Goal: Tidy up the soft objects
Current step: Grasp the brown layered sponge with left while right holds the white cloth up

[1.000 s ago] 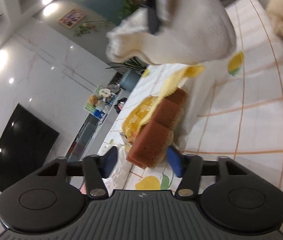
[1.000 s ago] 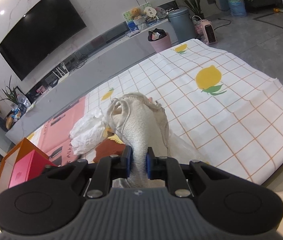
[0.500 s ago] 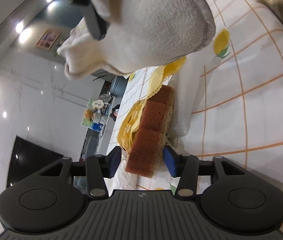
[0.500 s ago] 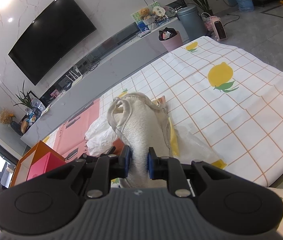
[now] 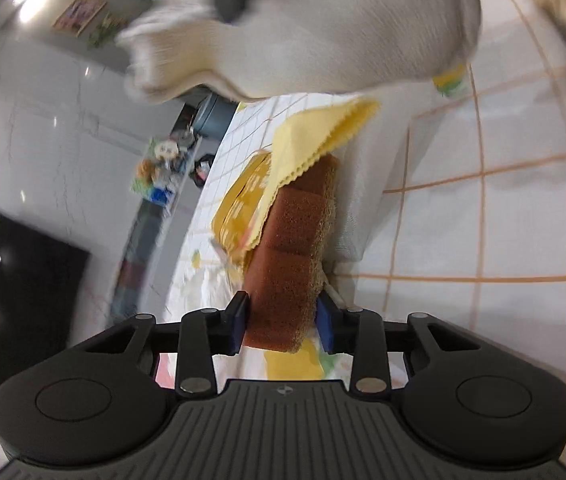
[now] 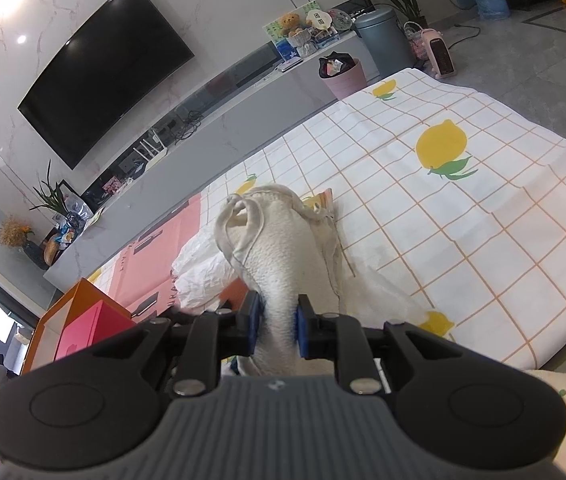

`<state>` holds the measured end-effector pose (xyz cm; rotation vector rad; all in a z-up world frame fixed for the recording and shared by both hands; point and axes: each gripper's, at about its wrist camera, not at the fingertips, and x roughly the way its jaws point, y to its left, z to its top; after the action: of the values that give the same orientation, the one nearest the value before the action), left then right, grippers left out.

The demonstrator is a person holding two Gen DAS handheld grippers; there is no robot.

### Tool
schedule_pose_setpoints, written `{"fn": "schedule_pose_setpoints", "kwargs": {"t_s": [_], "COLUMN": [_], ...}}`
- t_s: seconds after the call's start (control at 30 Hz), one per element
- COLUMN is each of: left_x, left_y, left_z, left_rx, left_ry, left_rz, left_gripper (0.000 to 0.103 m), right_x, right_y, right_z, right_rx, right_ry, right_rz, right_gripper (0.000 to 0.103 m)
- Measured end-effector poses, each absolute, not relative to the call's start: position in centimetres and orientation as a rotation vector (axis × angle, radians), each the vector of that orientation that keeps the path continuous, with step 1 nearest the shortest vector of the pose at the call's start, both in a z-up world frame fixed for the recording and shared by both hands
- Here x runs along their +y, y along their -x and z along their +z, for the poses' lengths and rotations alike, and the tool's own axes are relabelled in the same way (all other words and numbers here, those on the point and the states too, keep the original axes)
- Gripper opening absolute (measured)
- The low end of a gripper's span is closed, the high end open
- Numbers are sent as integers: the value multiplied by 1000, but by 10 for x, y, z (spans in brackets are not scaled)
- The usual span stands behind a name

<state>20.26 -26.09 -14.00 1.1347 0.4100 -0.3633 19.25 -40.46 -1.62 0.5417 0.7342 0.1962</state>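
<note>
The left claw [image 5: 281, 320] has just been closing onto the brown sponge [image 5: 291, 264] lying on the lemon-print sheet [image 5: 483, 220]; it's best squeezed gently. The cream towel [image 6: 283, 256] is kept pinched in the right claw [image 6: 277, 326].

A home living room: a wall-mounted curved television [image 6: 107, 68] on a marble wall above a long low media console [image 6: 219, 120], potted plants [image 6: 53, 196], a teddy bear [image 6: 292, 24], and a lemon-print checked cloth [image 6: 463, 200] spread out
</note>
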Motion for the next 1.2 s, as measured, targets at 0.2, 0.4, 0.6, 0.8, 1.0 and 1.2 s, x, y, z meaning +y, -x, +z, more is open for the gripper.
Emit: {"fn": "schedule_pose_setpoints", "kwargs": {"t_s": [0.2, 0.4, 0.6, 0.8, 1.0, 1.2], "left_x": [-224, -176, -159, -172, -180, -178], "left_y": [-185, -188, -186, -191, -216, -213], "left_z": [-87, -54, -53, -57, -77, -80], "left_rx": [564, 862, 908, 849, 898, 843], "left_ry": [-837, -497, -406, -454, -396, -330], "left_rz": [-430, -506, -526, -502, -437, -381], "left_gripper": [38, 37, 37, 40, 41, 36], "right_x": [-404, -403, -405, -404, -404, -403], "right_y": [-193, -193, -194, -194, -195, -196], "right_z": [-17, -16, -18, -21, -21, -23], "right_rx": [742, 751, 768, 783, 788, 792], "right_ry": [-538, -538, -547, -542, -540, -533], "right_rz": [196, 178, 146, 141, 152, 169], "right_gripper": [18, 18, 19, 22, 22, 22]}}
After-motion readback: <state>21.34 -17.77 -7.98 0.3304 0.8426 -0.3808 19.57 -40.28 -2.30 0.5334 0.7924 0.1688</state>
